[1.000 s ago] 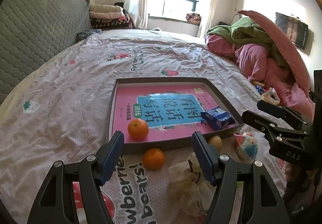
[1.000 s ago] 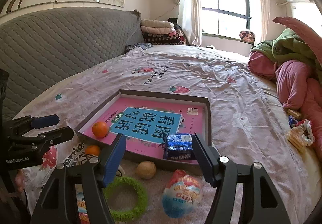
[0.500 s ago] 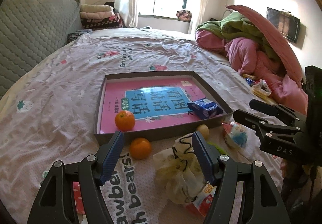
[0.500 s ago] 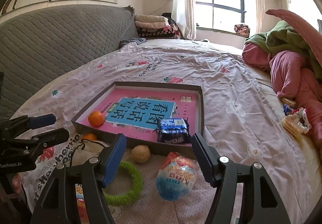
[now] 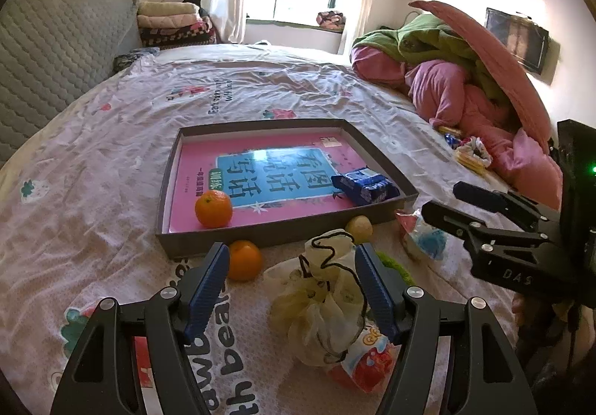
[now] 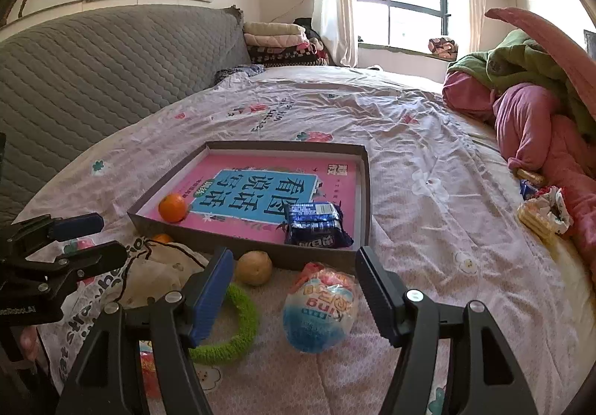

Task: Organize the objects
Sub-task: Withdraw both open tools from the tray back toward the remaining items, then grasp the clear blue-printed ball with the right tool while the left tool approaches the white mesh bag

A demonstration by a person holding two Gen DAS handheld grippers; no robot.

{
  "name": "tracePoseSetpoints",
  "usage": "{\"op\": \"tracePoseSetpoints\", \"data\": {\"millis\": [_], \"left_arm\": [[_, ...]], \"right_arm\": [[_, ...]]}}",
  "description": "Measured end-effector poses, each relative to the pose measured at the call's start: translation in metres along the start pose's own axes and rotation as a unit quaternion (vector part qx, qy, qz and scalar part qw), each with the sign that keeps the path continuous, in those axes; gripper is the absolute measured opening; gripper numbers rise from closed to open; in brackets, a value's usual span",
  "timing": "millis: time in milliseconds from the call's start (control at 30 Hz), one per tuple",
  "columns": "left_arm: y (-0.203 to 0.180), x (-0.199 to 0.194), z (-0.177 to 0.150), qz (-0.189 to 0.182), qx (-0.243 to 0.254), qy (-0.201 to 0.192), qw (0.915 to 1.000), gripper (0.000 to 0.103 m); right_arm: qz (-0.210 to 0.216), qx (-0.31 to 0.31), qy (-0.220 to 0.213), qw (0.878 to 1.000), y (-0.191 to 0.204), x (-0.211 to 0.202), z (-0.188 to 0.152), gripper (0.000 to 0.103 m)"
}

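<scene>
A shallow grey box (image 5: 260,228) (image 6: 363,191) lies on the bed with a pink book, an orange (image 5: 213,208) (image 6: 172,207) and a blue snack pack (image 5: 367,187) (image 6: 314,219) inside. In front of it lie a second orange (image 5: 244,260), a cream mesh pouch (image 5: 324,299) (image 6: 156,277), a yellowish fruit (image 6: 254,268), a green ring (image 6: 232,336) and a blue-and-white egg-shaped packet (image 6: 316,307). My left gripper (image 5: 290,288) is open, over the pouch. My right gripper (image 6: 294,292) is open above the egg packet.
A red snack packet (image 5: 363,366) lies under the pouch. A pile of pink and green bedding (image 5: 465,79) fills the right side, with snack wrappers (image 6: 540,210) beside it. A grey padded headboard (image 6: 93,61) runs along the left.
Both grippers have drawn back and lowered toward the near objects. The pouch now sits between the left fingers, and the egg packet sits nearer the right fingers. Both stay open.
</scene>
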State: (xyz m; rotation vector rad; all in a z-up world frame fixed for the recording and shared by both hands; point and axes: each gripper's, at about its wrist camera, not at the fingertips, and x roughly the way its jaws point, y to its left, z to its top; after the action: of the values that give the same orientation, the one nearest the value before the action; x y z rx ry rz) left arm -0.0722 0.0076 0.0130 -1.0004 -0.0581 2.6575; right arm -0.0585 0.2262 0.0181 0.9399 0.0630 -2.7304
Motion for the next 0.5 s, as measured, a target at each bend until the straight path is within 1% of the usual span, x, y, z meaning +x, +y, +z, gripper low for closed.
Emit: {"op": "tracePoseSetpoints", "data": {"millis": [300, 500], "left_arm": [[-0.0081, 0.0037, -0.0046, -0.006, 0.013, 0.014, 0.9998, 0.071], [-0.0079, 0.003, -0.0048, -0.009, 0.008, 0.018, 0.9998, 0.071]], "right_arm": [[0.0, 0.002, 0.013, 1.0, -0.0005, 0.0046, -0.0062, 0.067], [0.0, 0.004, 0.017, 1.0, -0.0012, 0.0054, -0.0086, 0.067]]}}
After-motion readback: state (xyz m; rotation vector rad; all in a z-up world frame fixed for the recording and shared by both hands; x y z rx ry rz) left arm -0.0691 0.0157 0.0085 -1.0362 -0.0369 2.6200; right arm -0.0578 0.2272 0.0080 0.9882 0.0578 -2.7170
